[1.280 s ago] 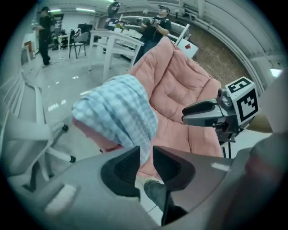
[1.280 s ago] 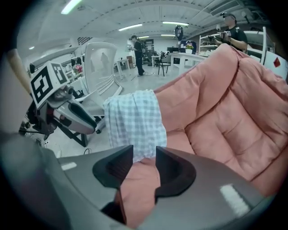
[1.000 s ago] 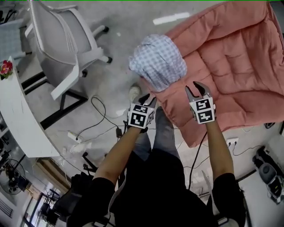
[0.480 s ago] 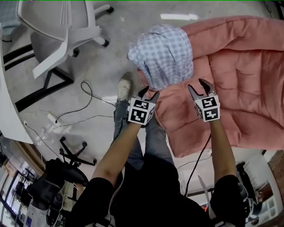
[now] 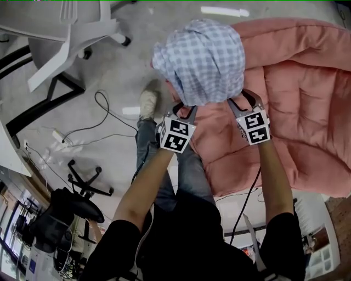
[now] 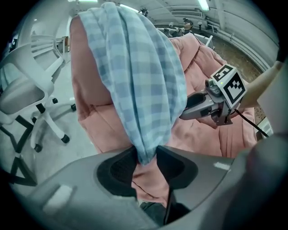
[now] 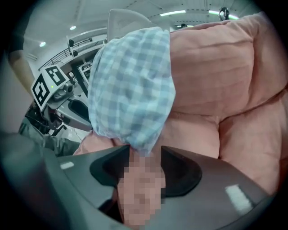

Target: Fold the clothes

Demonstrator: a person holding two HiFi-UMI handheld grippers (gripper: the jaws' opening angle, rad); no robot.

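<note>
I have the checked cloth [image 5: 200, 57] draped over the raised near corner of a big pink quilted cushion [image 5: 307, 93], hanging in a rounded hump with its lower edge down at both tools. My left gripper [image 6: 145, 155] has just been closing, and the gathered bottom tip of the cloth sits squeezed between its pads, so it is clamped on that corner. My right gripper [image 7: 146, 150] has just been opening. The cloth's other low edge dips into the gap between its jaws, but I see no pad pressing on it, so it stands released. The two tools are near each other, one at each side of the hanging hem.

Behind and under the cloth the cushion fills the right half of the head view, its puffy panels rising close behind the right tool. Below me are my own legs in jeans [image 5: 189, 170] and one pale shoe [image 5: 147, 104] just left of the cushion's edge.

To the left a white office chair [image 5: 71, 27] stands well apart from the cloth. Loose black cables [image 5: 104, 110] loop over the floor toward a white power strip [image 5: 57, 135]. A black chair base [image 5: 88, 181] lies nearer to me, at the lower left.

Everything rests on a grey concrete floor [image 5: 131, 66]. The gripper views show a large hall with strip lights [image 7: 173, 12] overhead.
</note>
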